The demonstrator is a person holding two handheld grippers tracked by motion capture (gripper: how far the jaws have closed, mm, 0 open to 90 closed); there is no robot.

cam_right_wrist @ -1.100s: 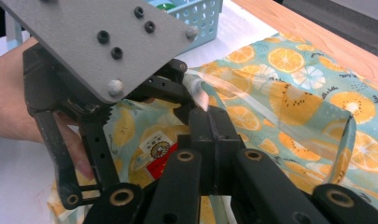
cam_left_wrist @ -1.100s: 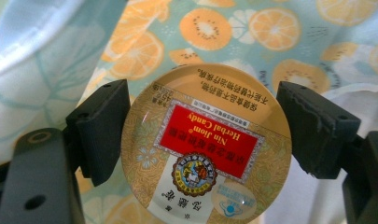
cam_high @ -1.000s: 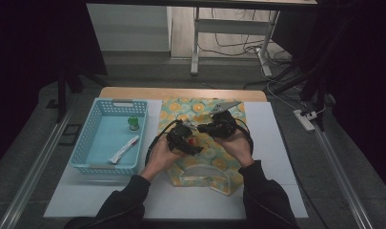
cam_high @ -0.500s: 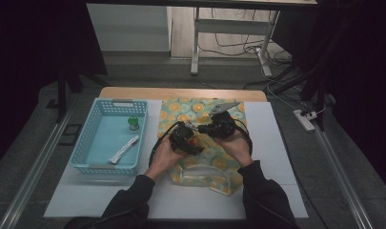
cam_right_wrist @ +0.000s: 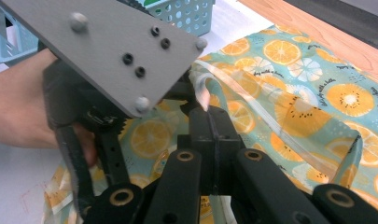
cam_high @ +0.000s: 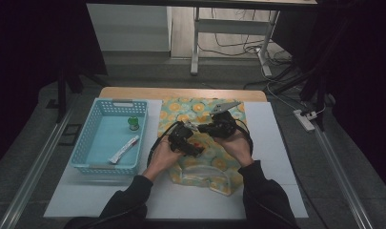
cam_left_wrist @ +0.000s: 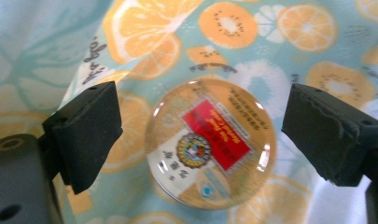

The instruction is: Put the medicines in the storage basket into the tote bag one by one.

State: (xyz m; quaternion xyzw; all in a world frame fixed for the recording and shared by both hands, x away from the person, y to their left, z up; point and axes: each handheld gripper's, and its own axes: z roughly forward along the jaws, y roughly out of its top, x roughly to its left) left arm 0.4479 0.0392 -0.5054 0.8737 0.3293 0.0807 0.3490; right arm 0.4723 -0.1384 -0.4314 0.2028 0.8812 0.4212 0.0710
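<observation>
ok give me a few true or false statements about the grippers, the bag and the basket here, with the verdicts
1. The left gripper stands open on either side of a round jar, its pads apart from it. True; its jaws have just been opening.
2. The right gripper is wide open. False: it is shut on the clear edge of the fruit-print bag.
3. The blue basket is at the left of the bag. True.
4. The basket holds a red jar. False: it holds a green-capped bottle and a white tube.
5. The round jar's label has a red patch. True.
</observation>
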